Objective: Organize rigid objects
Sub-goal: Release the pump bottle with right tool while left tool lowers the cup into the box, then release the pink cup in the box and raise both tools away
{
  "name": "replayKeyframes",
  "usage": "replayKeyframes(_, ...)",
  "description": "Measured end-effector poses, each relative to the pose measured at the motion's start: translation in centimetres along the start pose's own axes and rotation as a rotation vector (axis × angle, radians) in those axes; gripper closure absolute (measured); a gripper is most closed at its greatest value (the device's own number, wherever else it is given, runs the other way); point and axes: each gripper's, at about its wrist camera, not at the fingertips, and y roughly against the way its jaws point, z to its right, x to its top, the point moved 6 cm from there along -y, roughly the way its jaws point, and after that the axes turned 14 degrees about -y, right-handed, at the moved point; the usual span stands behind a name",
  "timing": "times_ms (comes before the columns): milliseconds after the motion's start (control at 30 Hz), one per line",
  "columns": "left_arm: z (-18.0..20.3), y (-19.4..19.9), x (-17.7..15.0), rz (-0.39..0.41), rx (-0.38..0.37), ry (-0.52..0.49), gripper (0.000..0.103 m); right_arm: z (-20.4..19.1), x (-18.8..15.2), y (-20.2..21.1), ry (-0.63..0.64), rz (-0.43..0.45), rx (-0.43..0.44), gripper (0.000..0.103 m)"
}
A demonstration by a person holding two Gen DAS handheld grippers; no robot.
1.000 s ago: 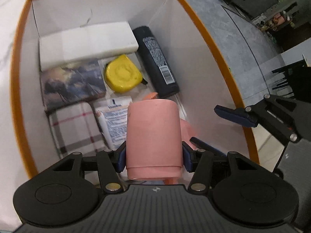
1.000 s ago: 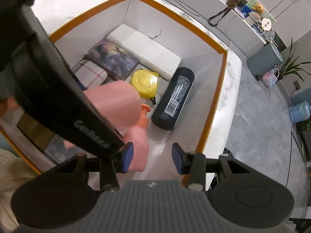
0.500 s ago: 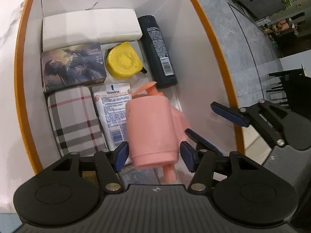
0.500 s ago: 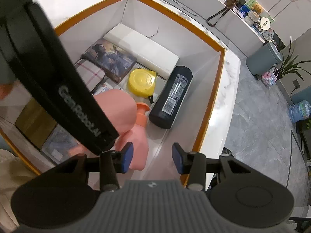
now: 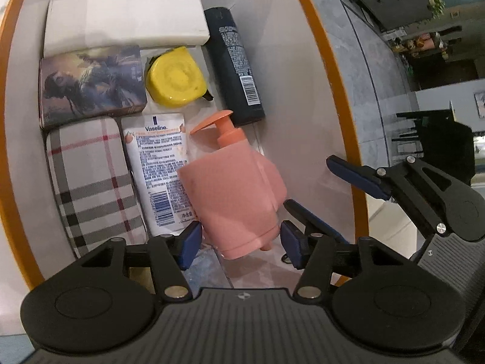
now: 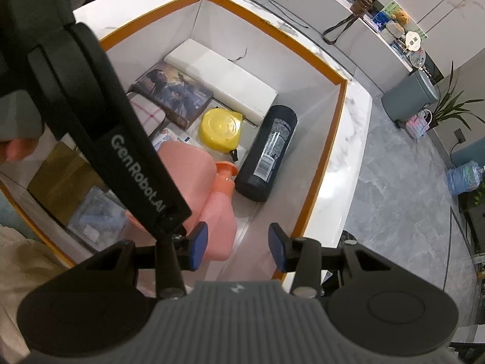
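Inside box (image 5: 315, 69): pink cup (image 5: 230, 200) between spread left jaws, untouched, atop pump bottle (image 5: 225, 130); beside "Vaseline" tube (image 5: 157, 163), yellow tape (image 5: 174, 75), black can (image 5: 233, 63). Right jaws spread, empty.

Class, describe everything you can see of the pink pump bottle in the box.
The pink pump bottle looks like smooth matte plastic, with an orange pump head and flat spout. It lies tilted in the orange-rimmed box, pump toward the black spray can, overlapping the Vaseline tube. Its base sits between the left claw's blue pads, which stand apart from it.
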Motion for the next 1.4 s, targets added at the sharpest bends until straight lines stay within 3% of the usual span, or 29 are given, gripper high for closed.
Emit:
replayKeyframes(333,1.7,3.6,-0.7,0.039,0.133,-0.157,0.038,-0.2,-0.2,0.9,-0.008,-0.001,0.000,0.054)
replayKeyframes(500,2.8,6.1,-2.0,0.066,0.196,-0.234,0.039,-0.6,-0.1,2.4,-0.038,0.029,0.013,0.044)
replayKeyframes(667,4.3,10.6,-3.5,0.168,0.287,-0.379,0.039,-1.4,-0.1,4.2,-0.064,0.074,0.028,0.034)
replayKeyframes(900,4.5,16.0,-6.2,0.342,0.419,-0.480,0.039,-2.6,-0.2,6.9,-0.113,0.150,0.055,0.028)
replayKeyframes(1100,3.7,18.7,-9.1,0.486,0.523,-0.498,0.039,-2.9,-0.7,9.0,-0.261,0.241,0.093,0.026)
replayKeyframes(1400,1.2,21.7,-11.9,0.629,0.630,-0.447,0.038,-3.3,-3.2,8.9,-0.552,0.390,0.141,0.015)
